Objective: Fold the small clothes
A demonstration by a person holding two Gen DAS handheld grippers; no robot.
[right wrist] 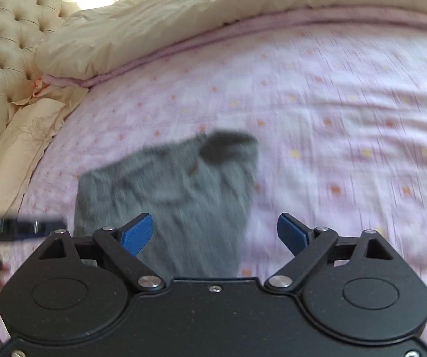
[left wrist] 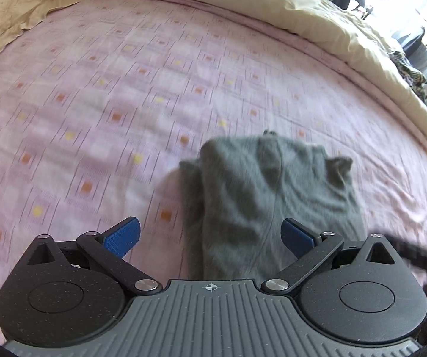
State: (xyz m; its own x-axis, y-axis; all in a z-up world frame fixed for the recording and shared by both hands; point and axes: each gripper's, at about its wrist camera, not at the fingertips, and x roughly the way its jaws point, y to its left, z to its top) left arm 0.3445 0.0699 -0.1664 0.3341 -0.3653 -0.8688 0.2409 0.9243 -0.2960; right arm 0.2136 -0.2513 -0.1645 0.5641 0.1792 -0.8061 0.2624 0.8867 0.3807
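A grey knit garment (left wrist: pixel 270 196) lies partly folded on a bed (left wrist: pixel 94 95) covered by a pink sheet printed with small orange and yellow squares; its exact type cannot be told through the motion blur. In the left wrist view the left gripper (left wrist: pixel 212 238) hovers above the near end of the garment with its blue-padded fingers (left wrist: pixel 122 238) spread wide apart and clamped on nothing, the cloth showing in the gap between them. In the right wrist view the right gripper (right wrist: pixel 215 233) likewise hangs over the bed with its blue fingers (right wrist: pixel 137 233) wide apart and empty; the garment (right wrist: pixel 166 196) lies under the left finger and the gap, while the right finger stands over bare sheet. A darker patch (right wrist: pixel 222 147) shows at the far end of the garment, too blurred to identify. A cream duvet (right wrist: pixel 183 17) is bunched along the far edge of the bed, and a cream pillow (right wrist: pixel 26 145) rests against a tufted beige headboard (right wrist: pixel 2 50) at the head end. The garment lies toward the near edge of the bed, well apart from duvet and pillow. Part of the opposite gripper intrudes as a dark blurred bar at the right margin of the left view and the left margin of the right view.
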